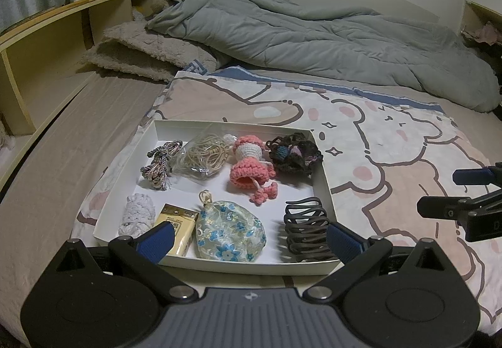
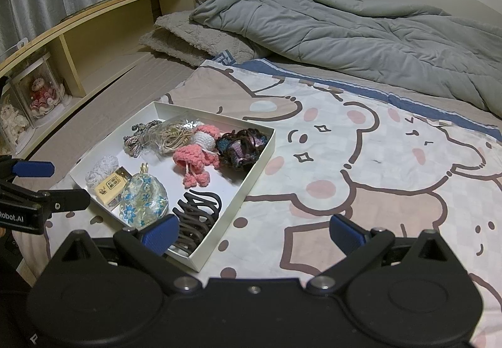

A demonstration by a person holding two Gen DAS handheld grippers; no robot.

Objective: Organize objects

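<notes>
Left wrist: we see left tongs (image 1: pixel 249 238) wide open, empty, over the near edge of the white box (image 1: pixel 219 126) on the bed. Floral pouch (image 1: pixel 230 230) looks soft, slippery (pinch its top loop).

Right wrist: right tongs (image 2: pixel 254 236) open, empty; hair claw (image 2: pixel 196 216) stiff, light.

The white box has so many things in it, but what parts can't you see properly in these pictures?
- Brown hair claw: in the right wrist view, its near end is hidden behind the right tool's blue finger.
- Yellow packet: in the left wrist view, the left tool's finger covers a corner; its print is too small to read.
- Clear bag of cords: what lies under it is hidden.
- White box: in the left wrist view, its near corners are hidden by the tool.
</notes>
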